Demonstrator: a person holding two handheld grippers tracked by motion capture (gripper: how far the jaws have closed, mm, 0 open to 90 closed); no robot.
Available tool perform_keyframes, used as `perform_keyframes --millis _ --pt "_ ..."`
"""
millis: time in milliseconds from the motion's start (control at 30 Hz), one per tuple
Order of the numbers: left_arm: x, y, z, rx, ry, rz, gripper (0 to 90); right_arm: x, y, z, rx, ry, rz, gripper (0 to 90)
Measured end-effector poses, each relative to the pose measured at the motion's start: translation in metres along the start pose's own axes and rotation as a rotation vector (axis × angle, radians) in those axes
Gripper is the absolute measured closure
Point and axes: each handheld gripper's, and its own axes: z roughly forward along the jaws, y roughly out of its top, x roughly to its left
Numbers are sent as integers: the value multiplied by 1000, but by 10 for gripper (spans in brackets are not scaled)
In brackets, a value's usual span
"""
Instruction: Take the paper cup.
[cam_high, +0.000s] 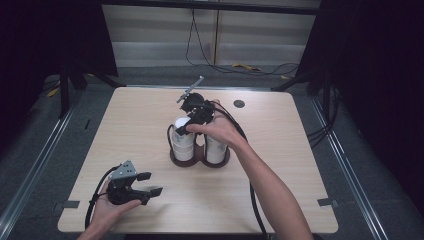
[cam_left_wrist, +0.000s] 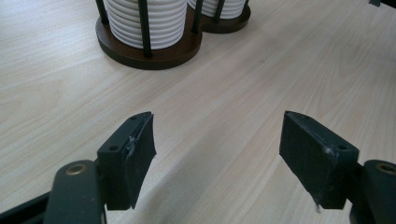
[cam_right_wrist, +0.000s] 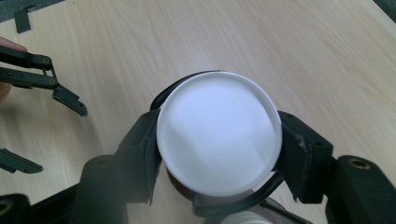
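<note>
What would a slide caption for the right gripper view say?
Right gripper closing its black jaws around the top white round disc of a stack above the pale wooden table.

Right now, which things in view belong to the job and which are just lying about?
In the job:
- right gripper, jaws around the top white cup
- white cup stack
- dark holder base

Lying about:
- left gripper, open, idle
- second cup stack
- table's round grommet

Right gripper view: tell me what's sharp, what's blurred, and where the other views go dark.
Right gripper view: white stack top glares, nearly featureless; right gripper pads soft beside it. Left gripper view: table grain crisp, left gripper casts faint shadow. High view: surroundings dark, table evenly lit.
</note>
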Motion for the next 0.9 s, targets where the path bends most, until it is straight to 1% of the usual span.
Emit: perform_keyframes --millis 133,367,500,600,633,700,733,767,833,867,900 --pt "0 0 0 -1 -1 -2 263 0 -1 -5 -16 -1 1 379" --pt "1 0 0 -2 -1 -5 251 1 -4 -7 -36 0 3 380" --pt "1 0 0 -5 5 -7 248 -2 -8 -10 -65 0 10 380" --pt "1 0 -1 -5 6 -7 247 -2 -9 -13 -74 0 10 381" --pt "1 0 -1 -6 8 -8 246 -1 -10 -15 -86 2 2 380" --pt "1 0 -1 -14 11 -5 242 -1 -10 -16 -94 4 -1 380" --pt "1 0 -1 -18 19 -6 242 -1 -10 -17 -100 6 0 380" --pt "2 0 -1 -27 27 -12 224 -1 -10 -18 -106 5 0 381" --pt "3 0 0 -28 21 -15 220 -1 -10 -19 -113 6 0 380" --pt "3 -1 -1 -41 23 -20 220 -1 -10 -21 -119 3 0 381" --pt "3 -1 -1 -41 23 -20 220 -1 -10 -21 -119 3 0 381"
